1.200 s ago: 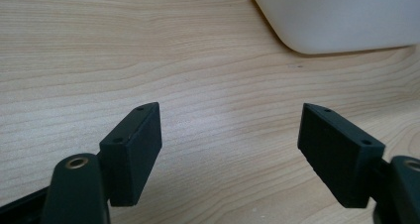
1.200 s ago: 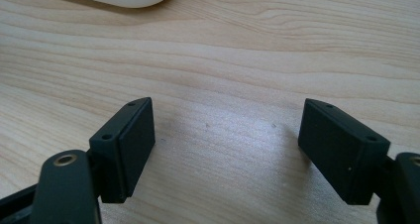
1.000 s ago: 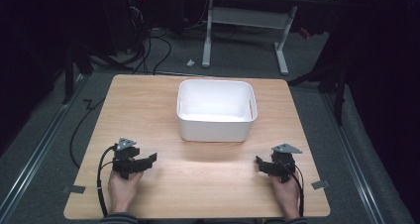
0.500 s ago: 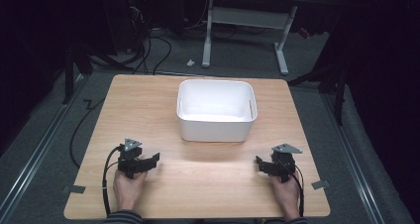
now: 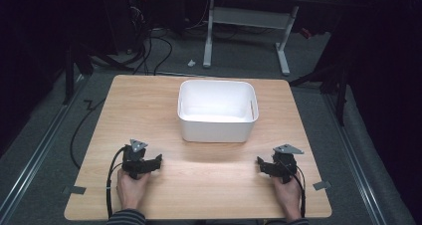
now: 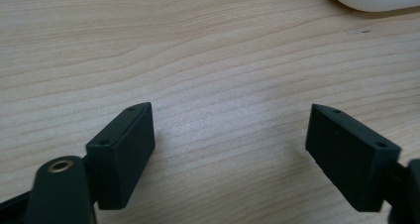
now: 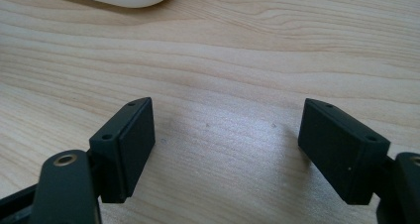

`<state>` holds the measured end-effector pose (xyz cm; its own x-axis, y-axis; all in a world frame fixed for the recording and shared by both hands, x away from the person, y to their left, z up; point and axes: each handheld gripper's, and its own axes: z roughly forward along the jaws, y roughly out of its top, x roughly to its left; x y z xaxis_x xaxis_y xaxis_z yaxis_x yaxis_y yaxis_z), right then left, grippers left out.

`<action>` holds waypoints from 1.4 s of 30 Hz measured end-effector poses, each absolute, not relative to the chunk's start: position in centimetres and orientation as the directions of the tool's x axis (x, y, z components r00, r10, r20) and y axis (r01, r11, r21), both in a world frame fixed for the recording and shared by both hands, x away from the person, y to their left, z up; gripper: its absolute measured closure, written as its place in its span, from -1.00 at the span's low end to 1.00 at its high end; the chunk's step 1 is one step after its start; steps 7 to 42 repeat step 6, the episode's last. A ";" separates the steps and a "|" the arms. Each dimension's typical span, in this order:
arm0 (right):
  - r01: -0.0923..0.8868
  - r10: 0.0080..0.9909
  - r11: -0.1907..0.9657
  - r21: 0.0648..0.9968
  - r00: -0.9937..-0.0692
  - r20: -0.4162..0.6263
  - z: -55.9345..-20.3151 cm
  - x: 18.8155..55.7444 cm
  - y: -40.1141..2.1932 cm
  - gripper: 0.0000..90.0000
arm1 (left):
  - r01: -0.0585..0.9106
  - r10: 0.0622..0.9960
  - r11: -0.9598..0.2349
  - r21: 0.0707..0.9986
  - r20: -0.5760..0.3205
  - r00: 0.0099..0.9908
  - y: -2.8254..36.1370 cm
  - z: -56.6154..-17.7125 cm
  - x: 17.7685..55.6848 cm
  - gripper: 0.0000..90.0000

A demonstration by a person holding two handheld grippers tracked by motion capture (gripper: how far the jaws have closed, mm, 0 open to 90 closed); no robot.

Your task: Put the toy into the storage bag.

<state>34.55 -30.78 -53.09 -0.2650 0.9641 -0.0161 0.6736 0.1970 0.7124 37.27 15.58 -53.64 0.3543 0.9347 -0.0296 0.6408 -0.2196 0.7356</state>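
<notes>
— What was nearest the camera?
— Two hands held the left gripper (image 5: 158,161) and right gripper (image 5: 260,164) low at the table's (image 5: 209,185) near edge. Both sets of jaws stood wide with nothing between them; the left's had just been opening.
— And farther off?
— The white bin (image 5: 217,110) sat mid-table, apparently empty, untouched. By the look of it, no work had begun.

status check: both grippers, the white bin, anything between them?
Left gripper open, jaws just widened, nothing between them. Right gripper open, empty. White bin upright mid-table, untouched, apart from both. Bare wooden table between; nothing in the way.
</notes>
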 end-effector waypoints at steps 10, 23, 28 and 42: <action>0.673 0.964 0.198 0.713 -0.267 -0.017 -53.1 34.5 -30.8 -0.50 | 0.642 0.936 -0.233 0.730 -0.012 0.353 15.3 -53.7 37.2 -0.60; 0.673 0.964 0.198 0.713 -0.267 -0.017 -53.1 34.5 -30.8 -0.50 | 0.642 0.936 -0.233 0.730 -0.012 0.353 15.3 -53.7 37.2 -0.60; 0.673 0.964 0.198 0.713 -0.267 -0.017 -53.1 34.5 -30.8 -0.50 | 0.642 0.936 -0.233 0.730 -0.012 0.353 15.3 -53.7 37.2 -0.60; 0.673 0.964 0.198 0.713 -0.267 -0.017 -53.1 34.5 -30.8 -0.50 | 0.642 0.936 -0.233 0.730 -0.012 0.353 15.3 -53.7 37.2 -0.60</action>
